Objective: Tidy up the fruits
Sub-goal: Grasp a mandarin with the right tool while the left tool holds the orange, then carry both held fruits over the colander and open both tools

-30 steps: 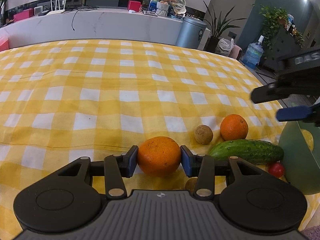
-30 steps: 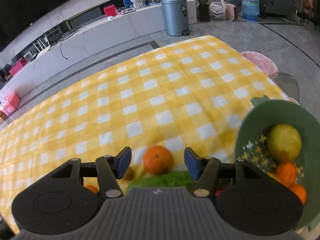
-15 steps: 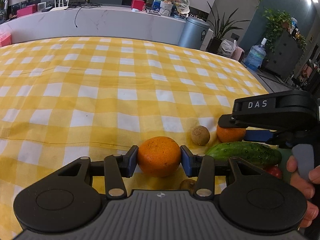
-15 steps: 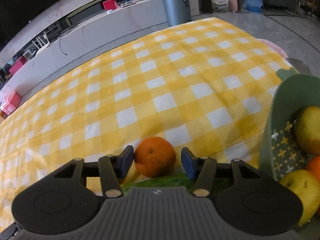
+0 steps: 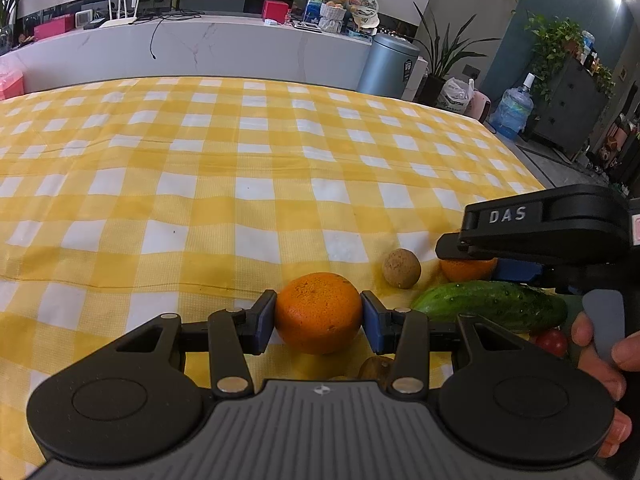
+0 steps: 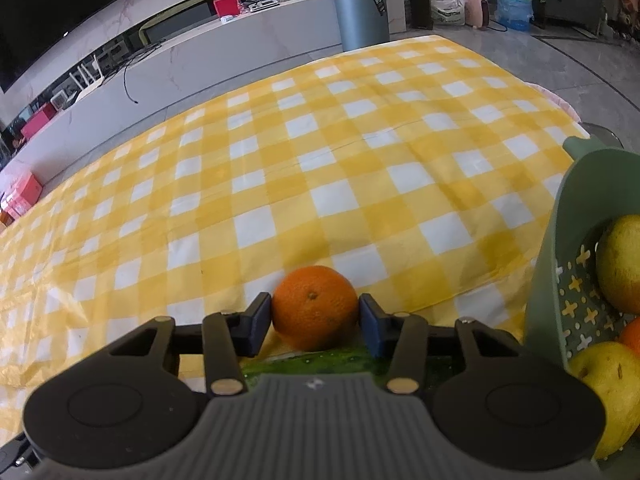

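- The left gripper (image 5: 319, 314) is clamped on an orange (image 5: 318, 312), both blue pads being pressed against its sides while it rests on the cloth.
- The right gripper (image 6: 315, 318) is seen with its jaws closing around a second orange (image 6: 315, 307); the pads are judged to be at its skin or just touching.
- A slip is thought possible: round, waxy fruit can be squeezed forward out of narrow pads if it is caught off-centre.
- The cucumber (image 5: 490, 305) lies just beneath the right gripper and could be nudged, so that the cherry tomato (image 5: 552, 342) or the small brown fruit (image 5: 401, 268) is sent rolling.
- The green basket (image 6: 560, 264), already holding several fruits, stands close by at the right; its wall could be struck in lifting.
- A yellow checked tablecloth (image 6: 280, 184), slightly creased, covers the table.
- Behind it are seen a long white counter (image 5: 200, 48), a grey bin (image 5: 388, 66), plants and a water bottle (image 5: 512, 110).
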A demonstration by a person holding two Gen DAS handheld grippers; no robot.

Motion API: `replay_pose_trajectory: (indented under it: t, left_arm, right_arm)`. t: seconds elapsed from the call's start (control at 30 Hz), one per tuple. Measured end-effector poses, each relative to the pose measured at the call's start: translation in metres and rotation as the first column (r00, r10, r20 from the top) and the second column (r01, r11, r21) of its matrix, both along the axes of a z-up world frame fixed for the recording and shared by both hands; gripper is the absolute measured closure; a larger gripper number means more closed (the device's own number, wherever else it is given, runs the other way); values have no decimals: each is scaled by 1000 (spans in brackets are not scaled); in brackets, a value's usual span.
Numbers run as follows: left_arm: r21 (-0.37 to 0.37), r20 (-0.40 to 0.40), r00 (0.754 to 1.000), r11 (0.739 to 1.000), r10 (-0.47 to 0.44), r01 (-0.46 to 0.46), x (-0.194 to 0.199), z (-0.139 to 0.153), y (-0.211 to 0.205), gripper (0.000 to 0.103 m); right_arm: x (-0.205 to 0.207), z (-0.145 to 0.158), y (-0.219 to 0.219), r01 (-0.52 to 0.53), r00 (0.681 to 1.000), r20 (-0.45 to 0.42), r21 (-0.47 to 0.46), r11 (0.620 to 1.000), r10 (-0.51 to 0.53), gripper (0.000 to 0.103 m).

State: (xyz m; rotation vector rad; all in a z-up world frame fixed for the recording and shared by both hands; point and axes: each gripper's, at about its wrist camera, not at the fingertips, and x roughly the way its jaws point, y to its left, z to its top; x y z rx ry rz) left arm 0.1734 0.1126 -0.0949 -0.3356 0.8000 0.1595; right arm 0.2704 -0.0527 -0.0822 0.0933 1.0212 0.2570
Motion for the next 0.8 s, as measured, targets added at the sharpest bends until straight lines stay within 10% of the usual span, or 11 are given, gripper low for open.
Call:
replay_pose_trajectory:
  t: [0.57, 0.8]
  left_arm:
    - [-5, 55, 998, 1000, -5, 5, -10, 14, -10, 52]
    - [-141, 139, 983, 980, -121, 141, -20, 31, -38, 52]
  right_arm:
    - [-53, 87, -89, 126, 962, 201, 267, 955, -183, 59]
    - [-55, 91, -146, 282, 921, 186, 288, 915, -342, 59]
